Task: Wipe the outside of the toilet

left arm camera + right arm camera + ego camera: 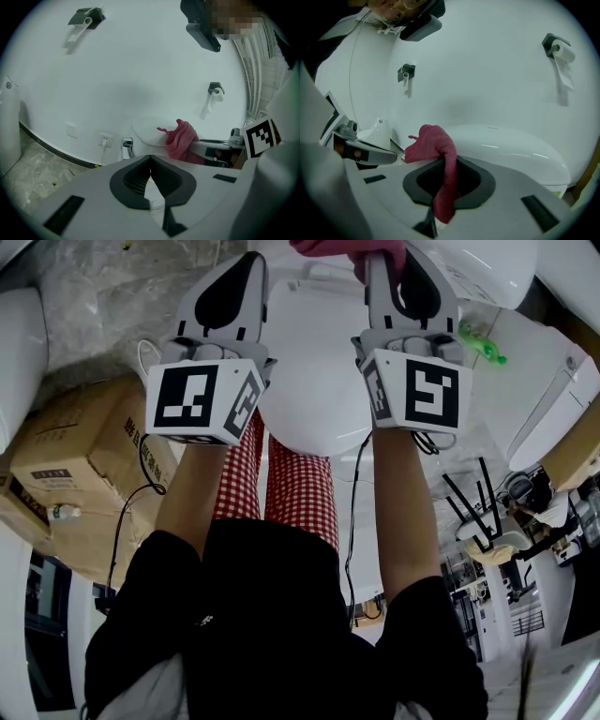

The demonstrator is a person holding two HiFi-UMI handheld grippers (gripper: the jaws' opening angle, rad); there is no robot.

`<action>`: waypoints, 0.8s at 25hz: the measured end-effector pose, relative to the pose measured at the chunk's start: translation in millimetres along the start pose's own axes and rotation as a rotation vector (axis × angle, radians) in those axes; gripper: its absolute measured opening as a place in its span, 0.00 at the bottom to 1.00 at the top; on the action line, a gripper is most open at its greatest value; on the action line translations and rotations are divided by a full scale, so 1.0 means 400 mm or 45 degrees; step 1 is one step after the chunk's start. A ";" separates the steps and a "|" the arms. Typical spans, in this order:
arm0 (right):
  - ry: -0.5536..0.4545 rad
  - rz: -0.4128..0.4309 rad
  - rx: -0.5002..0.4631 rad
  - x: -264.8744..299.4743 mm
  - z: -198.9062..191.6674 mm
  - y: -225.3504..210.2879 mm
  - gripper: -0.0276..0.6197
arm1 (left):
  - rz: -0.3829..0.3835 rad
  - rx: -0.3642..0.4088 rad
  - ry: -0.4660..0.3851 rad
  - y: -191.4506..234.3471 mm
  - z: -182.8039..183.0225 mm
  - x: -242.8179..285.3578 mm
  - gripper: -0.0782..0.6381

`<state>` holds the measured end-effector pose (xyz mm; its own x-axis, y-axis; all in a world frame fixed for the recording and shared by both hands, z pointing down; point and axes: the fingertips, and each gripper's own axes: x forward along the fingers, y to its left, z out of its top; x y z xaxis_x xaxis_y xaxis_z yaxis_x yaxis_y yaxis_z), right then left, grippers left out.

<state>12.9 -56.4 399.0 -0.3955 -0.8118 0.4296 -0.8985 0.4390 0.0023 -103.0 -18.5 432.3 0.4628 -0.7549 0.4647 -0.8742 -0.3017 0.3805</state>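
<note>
The white toilet (314,362) stands right below me, lid down, between the two grippers. My right gripper (377,257) is shut on a pink cloth (345,247) at the rear of the toilet. In the right gripper view the cloth (436,143) hangs over the jaws of the right gripper (446,165) and bunches against the toilet (511,147). My left gripper (253,261) hovers over the toilet's left rear, shut with nothing in it. The left gripper view shows its jaws (150,159) closed to a tip, with the cloth (180,140) and toilet (147,133) beyond.
A cardboard box (75,465) sits on the floor to the left, with a black cable (131,502) beside it. More white ceramic pieces (553,399) and a green item (483,345) lie to the right. A paper-roll holder (558,49) and a wall socket (105,138) are on the wall.
</note>
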 end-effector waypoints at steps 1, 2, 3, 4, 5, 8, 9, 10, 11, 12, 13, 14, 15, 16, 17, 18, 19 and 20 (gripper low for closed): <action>-0.005 -0.011 0.018 -0.006 -0.001 -0.012 0.13 | -0.001 0.002 0.001 -0.003 0.000 0.001 0.12; -0.009 -0.019 0.033 -0.010 -0.003 -0.022 0.13 | -0.004 0.003 0.000 -0.007 -0.001 0.002 0.12; -0.013 -0.024 0.046 -0.015 -0.004 -0.031 0.13 | -0.007 0.003 -0.003 -0.011 -0.002 0.003 0.12; -0.018 -0.028 0.064 -0.018 -0.006 -0.040 0.13 | -0.010 0.004 -0.004 -0.015 -0.002 0.004 0.12; -0.022 -0.032 0.086 -0.022 -0.008 -0.048 0.13 | -0.012 0.006 -0.002 -0.019 -0.003 0.005 0.12; -0.026 -0.059 0.129 -0.035 -0.015 -0.074 0.13 | -0.021 0.019 0.010 -0.033 -0.005 0.008 0.12; -0.026 -0.071 0.133 -0.039 -0.017 -0.082 0.13 | -0.028 0.022 0.010 -0.039 -0.006 0.011 0.12; -0.027 -0.081 0.138 -0.043 -0.018 -0.091 0.13 | -0.035 0.022 0.007 -0.044 -0.007 0.013 0.12; -0.028 -0.089 0.144 -0.046 -0.019 -0.098 0.13 | -0.040 0.019 0.003 -0.049 -0.008 0.016 0.12; -0.028 -0.096 0.148 -0.049 -0.020 -0.105 0.13 | -0.042 0.017 0.000 -0.050 -0.007 0.017 0.12; -0.026 -0.101 0.145 -0.051 -0.020 -0.110 0.13 | -0.040 0.017 0.001 -0.050 -0.006 0.017 0.12; -0.021 -0.104 0.134 -0.054 -0.020 -0.114 0.13 | -0.038 0.020 0.004 -0.050 -0.004 0.016 0.12; -0.013 -0.105 0.118 -0.056 -0.019 -0.117 0.13 | -0.037 0.025 0.007 -0.050 -0.002 0.015 0.12; -0.006 -0.104 0.103 -0.058 -0.019 -0.119 0.13 | -0.038 0.029 0.010 -0.052 -0.002 0.015 0.12; 0.000 -0.101 0.094 -0.059 -0.020 -0.122 0.13 | -0.040 0.033 0.011 -0.053 -0.002 0.016 0.12; 0.003 -0.099 0.089 -0.061 -0.021 -0.126 0.13 | -0.040 0.032 0.012 -0.054 -0.003 0.017 0.12; 0.006 -0.098 0.084 -0.062 -0.022 -0.130 0.13 | -0.039 0.028 0.011 -0.054 -0.004 0.018 0.12; 0.008 -0.101 0.077 -0.064 -0.023 -0.136 0.13 | -0.035 0.021 0.008 -0.053 -0.005 0.020 0.12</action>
<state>73.7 -55.7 396.2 -0.3219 -0.8404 0.4360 -0.9368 0.3495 -0.0179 -80.5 -17.0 429.4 0.4876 -0.7424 0.4594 -0.8634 -0.3320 0.3799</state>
